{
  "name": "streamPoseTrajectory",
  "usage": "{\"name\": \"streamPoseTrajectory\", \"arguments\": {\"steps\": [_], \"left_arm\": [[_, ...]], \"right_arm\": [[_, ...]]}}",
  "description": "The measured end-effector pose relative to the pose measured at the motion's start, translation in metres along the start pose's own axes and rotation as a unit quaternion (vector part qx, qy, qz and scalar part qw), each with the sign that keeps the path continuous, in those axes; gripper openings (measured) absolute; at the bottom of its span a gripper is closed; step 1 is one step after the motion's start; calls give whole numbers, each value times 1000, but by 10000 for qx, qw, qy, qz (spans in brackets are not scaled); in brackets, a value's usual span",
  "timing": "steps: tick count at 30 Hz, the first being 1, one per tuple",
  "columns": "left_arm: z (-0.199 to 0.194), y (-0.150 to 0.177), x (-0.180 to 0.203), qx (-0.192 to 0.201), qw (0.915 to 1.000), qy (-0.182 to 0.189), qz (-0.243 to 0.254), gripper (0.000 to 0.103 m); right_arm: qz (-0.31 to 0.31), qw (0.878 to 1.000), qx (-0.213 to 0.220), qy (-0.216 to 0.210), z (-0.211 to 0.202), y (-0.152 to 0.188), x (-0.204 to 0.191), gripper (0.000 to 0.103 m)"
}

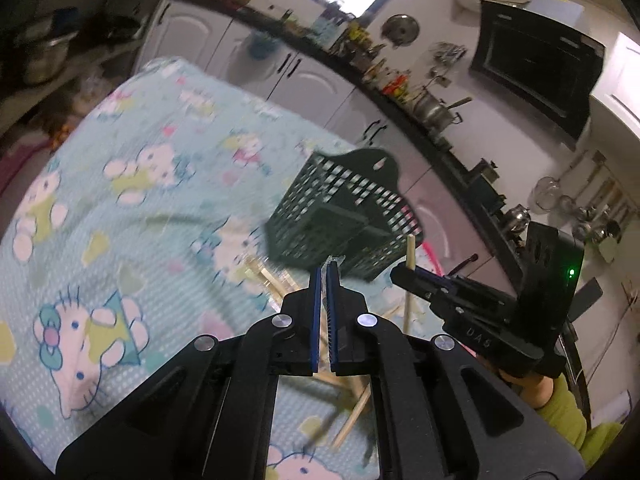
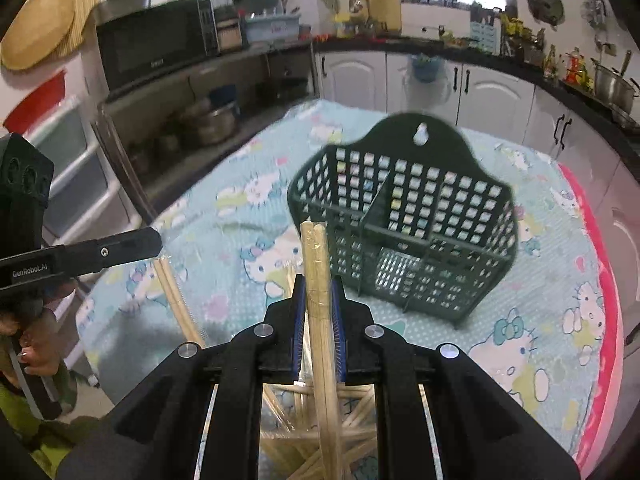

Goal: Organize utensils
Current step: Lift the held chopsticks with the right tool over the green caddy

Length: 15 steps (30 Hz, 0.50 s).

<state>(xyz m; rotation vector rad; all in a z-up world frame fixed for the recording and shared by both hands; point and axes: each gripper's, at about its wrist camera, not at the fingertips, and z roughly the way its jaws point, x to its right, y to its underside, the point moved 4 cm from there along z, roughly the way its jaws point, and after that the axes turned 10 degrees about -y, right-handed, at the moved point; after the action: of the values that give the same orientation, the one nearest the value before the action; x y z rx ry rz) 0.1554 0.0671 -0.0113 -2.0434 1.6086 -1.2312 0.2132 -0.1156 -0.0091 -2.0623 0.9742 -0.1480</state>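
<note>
A dark green slotted basket [image 2: 404, 216] with two compartments stands on the cartoon-cat tablecloth [image 2: 520, 320], just beyond both grippers; it also shows as the basket [image 1: 340, 216] in the left wrist view. My right gripper [image 2: 316, 280] is shut on a wrapped pair of wooden chopsticks [image 2: 316, 256], held upright near the basket's front wall. My left gripper [image 1: 326, 270] is shut, with a scrap of clear wrapper film [image 1: 334, 259] at its tips; another wrapped pair [image 2: 176, 300] slants down from under them. More chopsticks [image 2: 288, 412] lie crossed below.
The round table's pink edge [image 2: 600, 280] curves past on the right. White cabinets [image 2: 492, 88] and a dark counter with pots [image 2: 612, 84] ring the table. A microwave [image 2: 152, 40] and shelves with pans [image 2: 216, 120] stand to the left. A hand in a green sleeve [image 1: 560, 404] holds the right gripper.
</note>
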Motion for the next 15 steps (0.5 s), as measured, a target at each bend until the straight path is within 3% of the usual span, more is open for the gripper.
{"name": "streamPoseTrajectory", "arguments": {"steps": [15], "left_arm": [[-17,-27,67,294,9964,485,636,0]], "right_arm": [[29,9954,952,64,-57,-25,-2,12]]}}
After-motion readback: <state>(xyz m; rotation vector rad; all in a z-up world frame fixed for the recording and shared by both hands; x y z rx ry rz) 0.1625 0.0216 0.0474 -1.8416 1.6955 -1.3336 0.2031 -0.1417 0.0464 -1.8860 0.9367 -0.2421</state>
